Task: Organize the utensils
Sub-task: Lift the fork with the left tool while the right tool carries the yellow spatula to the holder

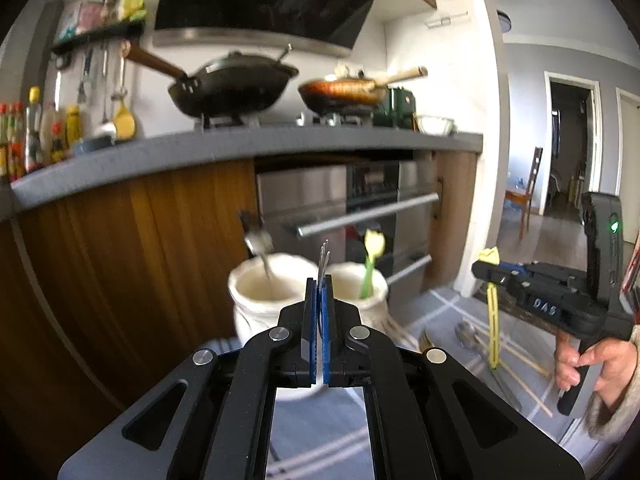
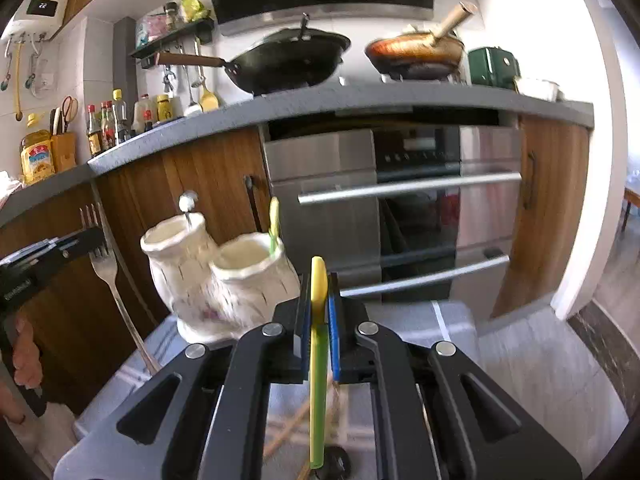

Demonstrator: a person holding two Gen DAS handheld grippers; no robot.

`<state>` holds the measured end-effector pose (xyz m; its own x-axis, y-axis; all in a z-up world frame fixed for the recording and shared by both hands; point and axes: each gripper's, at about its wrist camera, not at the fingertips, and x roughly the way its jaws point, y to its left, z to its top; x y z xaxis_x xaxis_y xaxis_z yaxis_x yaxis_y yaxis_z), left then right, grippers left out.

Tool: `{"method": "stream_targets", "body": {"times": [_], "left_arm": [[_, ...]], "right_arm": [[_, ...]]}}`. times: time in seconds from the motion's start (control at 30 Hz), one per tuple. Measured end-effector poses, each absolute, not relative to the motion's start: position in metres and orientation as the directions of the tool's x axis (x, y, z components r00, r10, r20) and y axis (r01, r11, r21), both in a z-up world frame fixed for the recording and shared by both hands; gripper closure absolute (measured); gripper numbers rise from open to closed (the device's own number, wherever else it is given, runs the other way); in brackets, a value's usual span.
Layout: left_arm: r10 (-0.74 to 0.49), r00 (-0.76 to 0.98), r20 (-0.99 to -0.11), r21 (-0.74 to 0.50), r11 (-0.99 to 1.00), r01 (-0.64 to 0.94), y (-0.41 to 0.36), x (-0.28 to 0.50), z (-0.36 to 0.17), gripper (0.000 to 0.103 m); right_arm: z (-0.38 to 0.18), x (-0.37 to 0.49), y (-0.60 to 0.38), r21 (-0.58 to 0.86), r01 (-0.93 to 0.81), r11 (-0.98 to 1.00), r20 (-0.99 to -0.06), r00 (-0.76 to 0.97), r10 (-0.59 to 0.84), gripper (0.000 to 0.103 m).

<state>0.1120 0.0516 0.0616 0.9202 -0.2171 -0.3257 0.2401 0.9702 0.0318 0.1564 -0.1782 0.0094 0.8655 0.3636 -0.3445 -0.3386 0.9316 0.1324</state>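
While the left hand-held gripper [image 1: 320, 280] pinches a fork [image 2: 105, 256], the right [image 2: 320, 300] clamps a yellow utensil [image 2: 319, 344] over grey tabletop [image 2: 520, 360]

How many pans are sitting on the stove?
2. A black pan with a lid sits on the left burner, and a copper-coloured pan with a wooden handle sits on the right burner. None looks hidden.

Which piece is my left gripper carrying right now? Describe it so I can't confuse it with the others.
Below the grey counter stands a white twin-cup holder. Left of it, the left gripper is shut on a metal fork, tines up. It is the only silver piece lifted; the right gripper holds a yellow-green plastic utensil.
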Motion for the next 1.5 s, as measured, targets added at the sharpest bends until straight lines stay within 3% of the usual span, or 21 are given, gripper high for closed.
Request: {"method": "stream_targets", "body": {"times": [0.5, 0.67, 1.5], "left_arm": [[-0.167, 0.975, -0.144, -0.001, 0.986, 0.169, 0.091, 0.136, 0.146, 0.101], [-0.074, 0.989, -0.13, 0.04, 0.996, 0.08, 0.092, 0.156, 0.147, 0.101], [-0.023, 0.94, -0.339, 0.117, 0.991, 0.066, 0.092, 0.204, 0.07, 0.101]], "right_arm": [[0.084, 0.221, -0.118, 0.17, -0.367, 0.915, -0.173, 0.903, 0.394, 0.096], [0.085, 0.238, -0.109, 0.186, -0.349, 0.918, -0.145, 0.915, 0.377, 0.096], [0.014, 0.234, -0.112, 0.118, -0.403, 0.907, -0.271, 0.866, 0.42, 0.096]]}}
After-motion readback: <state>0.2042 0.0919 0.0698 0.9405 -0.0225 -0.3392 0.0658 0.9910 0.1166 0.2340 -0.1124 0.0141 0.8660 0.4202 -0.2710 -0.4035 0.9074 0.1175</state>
